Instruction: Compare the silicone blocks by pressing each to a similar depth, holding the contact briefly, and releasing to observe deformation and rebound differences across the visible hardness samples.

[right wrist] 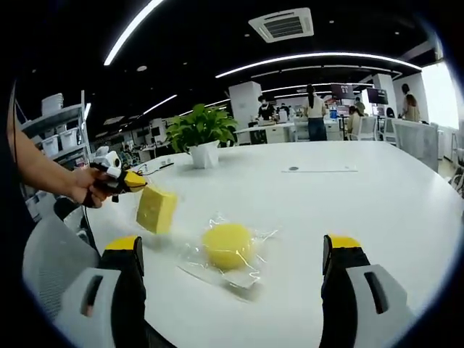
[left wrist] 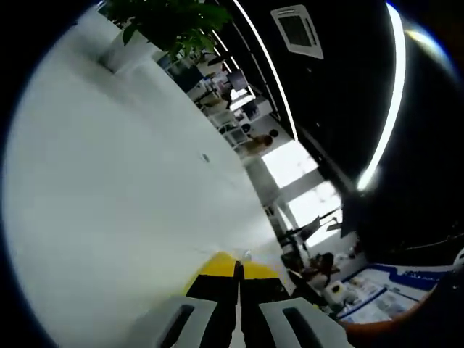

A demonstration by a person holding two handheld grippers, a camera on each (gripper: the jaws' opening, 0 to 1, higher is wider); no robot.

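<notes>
Jaws wide apart on the right gripper, and between them on the white table sits the round yellow block (on clear plastic wrap). Beyond it, left, the left gripper pinches the square yellow block off the table. Farther back stands a potted plant.

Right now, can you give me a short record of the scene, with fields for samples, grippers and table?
samples: yellow block, held above the table; round yellow sample lying on clear wrap
left gripper: shut on the block, jaws together
right gripper: open, jaws wide apart, pointing at the round sample
table: white; potted plant at far side
</notes>
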